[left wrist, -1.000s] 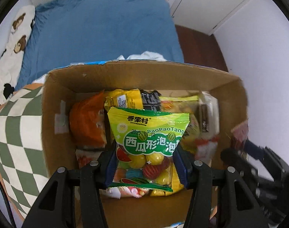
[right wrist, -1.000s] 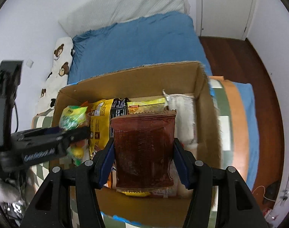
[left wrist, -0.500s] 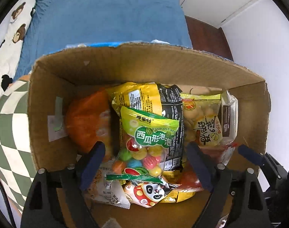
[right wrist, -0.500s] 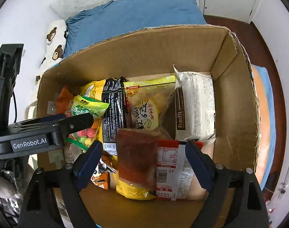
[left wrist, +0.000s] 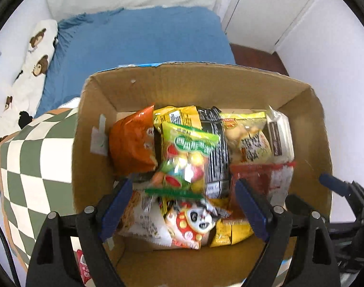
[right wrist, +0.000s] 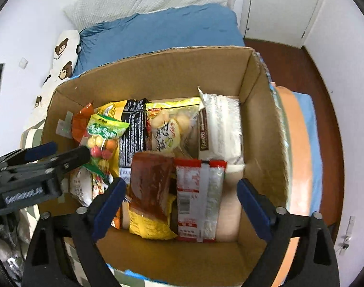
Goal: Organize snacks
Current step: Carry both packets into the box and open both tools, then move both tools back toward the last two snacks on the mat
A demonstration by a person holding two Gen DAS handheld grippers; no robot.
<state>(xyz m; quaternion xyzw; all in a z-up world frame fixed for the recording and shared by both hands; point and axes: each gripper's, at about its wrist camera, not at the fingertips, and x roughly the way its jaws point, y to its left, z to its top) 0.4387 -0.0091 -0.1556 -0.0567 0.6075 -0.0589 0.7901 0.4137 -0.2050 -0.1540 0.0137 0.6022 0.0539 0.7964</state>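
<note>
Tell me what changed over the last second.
Both grippers let go. The left gripper dropped the green candy bag and the right gripper, jaws opening, dropped the dark red packet into the cardboard box. The other snacks stayed put.

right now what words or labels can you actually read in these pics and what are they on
"GenRobot.AI": white lettering on the black left gripper body, blurred.
Green-and-yellow candy bag: label blurred, unreadable.
White biscuit packet: brown side strip, too small to read.
Red-and-white packet: barcode and print, too small.
Black-and-yellow packet: unreadable.
</note>
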